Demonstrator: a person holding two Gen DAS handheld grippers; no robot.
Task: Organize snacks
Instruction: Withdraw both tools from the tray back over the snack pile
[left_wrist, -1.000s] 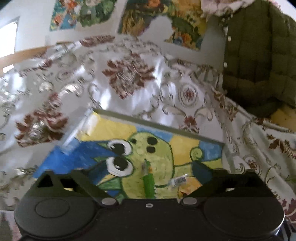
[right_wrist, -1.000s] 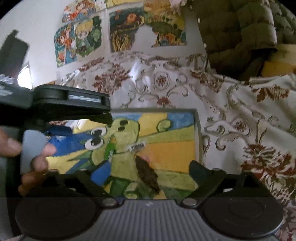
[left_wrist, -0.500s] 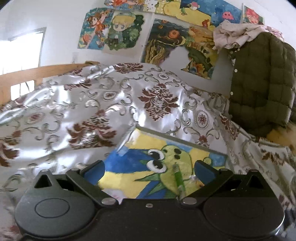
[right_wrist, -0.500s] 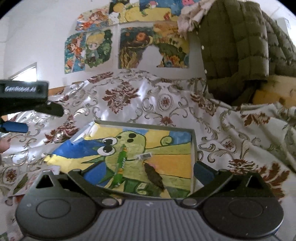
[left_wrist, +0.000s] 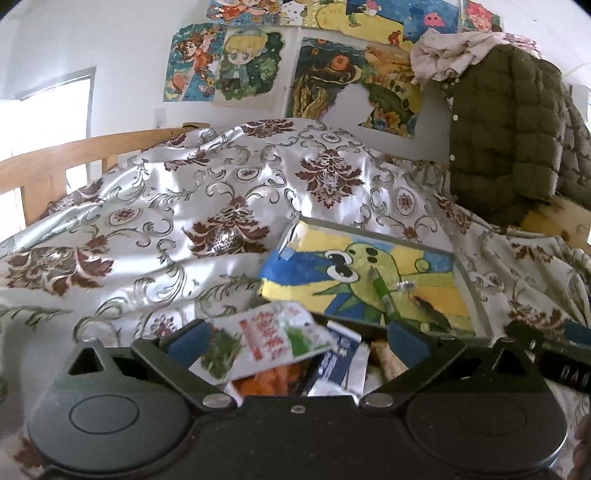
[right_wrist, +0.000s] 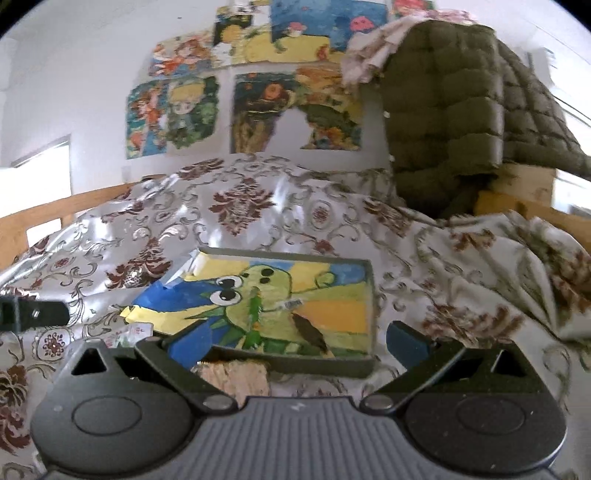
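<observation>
Little here can be read. The white snack packet (left_wrist: 271, 332) in the left wrist view carries large red characters, too blurred to make out. A barcode label (right_wrist: 291, 304) lies on the painted tray (right_wrist: 364, 262), its digits too small. Faint raised letters on the other gripper's black body (left_wrist: 569, 374) stay illegible.

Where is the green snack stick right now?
The green snack stick lies inside the painted tray, on the green cartoon creature, left of the dark brown snack; the right wrist view shows the same.
</observation>
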